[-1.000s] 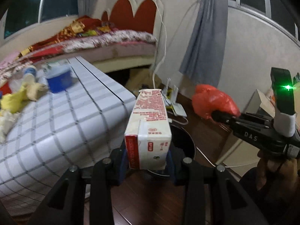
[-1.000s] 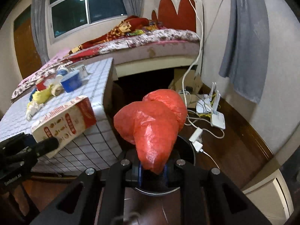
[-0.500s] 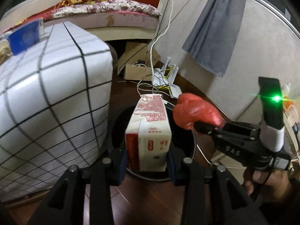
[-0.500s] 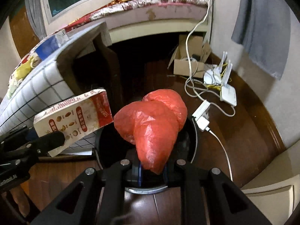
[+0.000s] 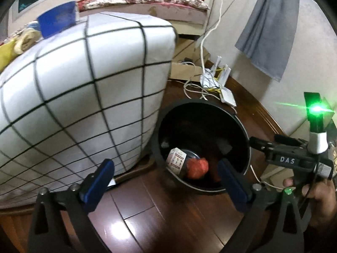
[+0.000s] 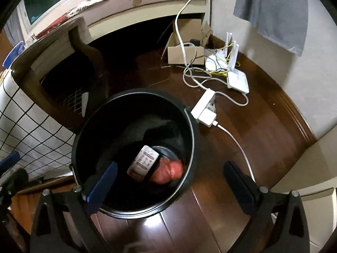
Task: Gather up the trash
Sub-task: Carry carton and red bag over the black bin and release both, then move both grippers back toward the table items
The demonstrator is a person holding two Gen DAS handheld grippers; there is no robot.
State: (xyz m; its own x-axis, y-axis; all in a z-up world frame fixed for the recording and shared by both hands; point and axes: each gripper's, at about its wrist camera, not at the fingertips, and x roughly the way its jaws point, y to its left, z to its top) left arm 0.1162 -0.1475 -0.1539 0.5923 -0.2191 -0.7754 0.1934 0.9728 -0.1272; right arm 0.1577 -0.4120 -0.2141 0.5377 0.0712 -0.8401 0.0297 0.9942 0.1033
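Milk carton (image 6: pixel 143 160) and red plastic bag (image 6: pixel 168 171) lying side by side, touching, at the bottom of the black bin (image 6: pixel 134 93), left hand-held gripper (image 5: pixel 166 176) spread wide and empty, right hand-held gripper (image 6: pixel 169 180) likewise, both above the rim.

Checked cloth (image 5: pixel 84 88) draped over tabletop (image 6: pixel 48 48), blue tub (image 5: pixel 58 22) and yellow item (image 5: pixel 5 54) on top. Dark wood floor (image 6: pixel 263 130) carrying white router (image 6: pixel 237 78), power strip (image 6: pixel 203 103) with tangled cables, open cardboard box (image 6: pixel 185 48) behind. Grey curtain (image 5: pixel 271 27) hanging at wall; bed (image 5: pixel 147 2) with patterned cover further back.
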